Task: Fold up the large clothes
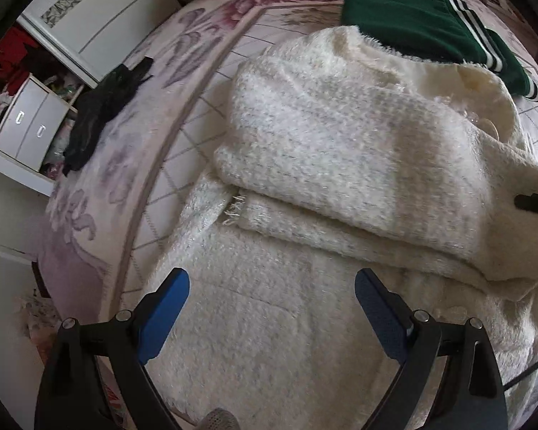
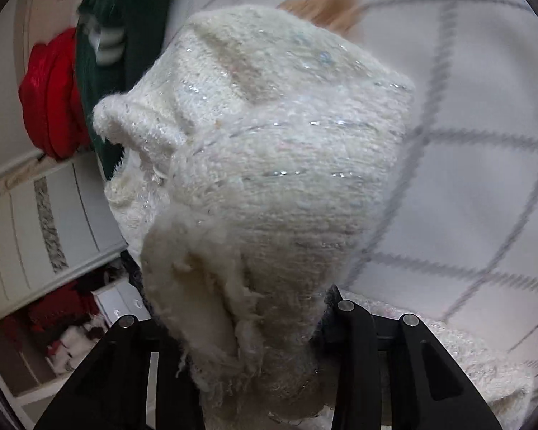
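While the left gripper (image 1: 272, 299) hangs spread over the sweater (image 1: 358, 165), whose folded length runs crosswise beyond its fingers, the right gripper (image 2: 269, 326) pinches a bunched fold.

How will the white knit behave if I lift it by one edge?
Probably floppy: the knit already sags and bunches from the right tongs. Likely bulky yet light, being loose and fuzzy. Its stray threads could snag.
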{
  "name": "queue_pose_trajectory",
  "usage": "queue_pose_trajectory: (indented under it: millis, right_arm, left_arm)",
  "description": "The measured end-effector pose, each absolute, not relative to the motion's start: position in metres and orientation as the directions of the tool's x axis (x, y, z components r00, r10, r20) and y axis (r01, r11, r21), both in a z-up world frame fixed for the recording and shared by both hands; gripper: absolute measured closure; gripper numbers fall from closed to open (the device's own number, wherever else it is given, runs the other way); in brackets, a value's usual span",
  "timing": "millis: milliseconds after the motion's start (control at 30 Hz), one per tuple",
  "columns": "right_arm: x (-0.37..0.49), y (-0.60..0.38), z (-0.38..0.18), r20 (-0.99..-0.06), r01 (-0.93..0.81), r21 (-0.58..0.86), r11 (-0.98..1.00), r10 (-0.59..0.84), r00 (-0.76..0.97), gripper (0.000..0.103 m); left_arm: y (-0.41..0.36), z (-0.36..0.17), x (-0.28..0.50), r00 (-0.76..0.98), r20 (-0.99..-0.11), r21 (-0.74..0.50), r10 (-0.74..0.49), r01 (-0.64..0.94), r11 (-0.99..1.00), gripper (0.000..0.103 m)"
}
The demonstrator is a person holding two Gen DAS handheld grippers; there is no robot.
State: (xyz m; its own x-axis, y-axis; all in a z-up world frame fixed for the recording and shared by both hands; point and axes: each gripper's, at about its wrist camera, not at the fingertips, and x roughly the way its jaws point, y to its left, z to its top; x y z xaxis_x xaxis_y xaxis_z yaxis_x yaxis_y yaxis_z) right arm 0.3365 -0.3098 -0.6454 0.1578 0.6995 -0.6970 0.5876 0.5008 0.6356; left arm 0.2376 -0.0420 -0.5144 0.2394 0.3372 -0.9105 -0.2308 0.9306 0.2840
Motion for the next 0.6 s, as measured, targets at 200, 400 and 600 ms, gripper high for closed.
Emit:
queue_pose_trajectory:
  millis: [200,400,600]
  right_arm:
    - [0.328,-0.331,-0.594,-0.891,0.453,0.41,0.792,0.455,0.011,0.033]
    - [0.313,-0.301,-0.537,-0.985,0.041,0.147,0.988,0.15,-0.085,0.027]
    - [0.323,-0.253,-0.572,-0.999,-0.25,0.016,0.968,0.009,-0.031,0.089]
  left_arm:
    - [-0.034,-0.506,0.223,0.237,-0.928,0.22,0.287,-0.271,0.937,0.009]
    - [-0.078,-0.505,0.206,0.239,-0.943,0.171,0.233,-0.255,0.952,0.009]
    - [-0.119,-0.523,0.184,0.194,-0.931,0.252,0.31,-0.274,0.928,0.009]
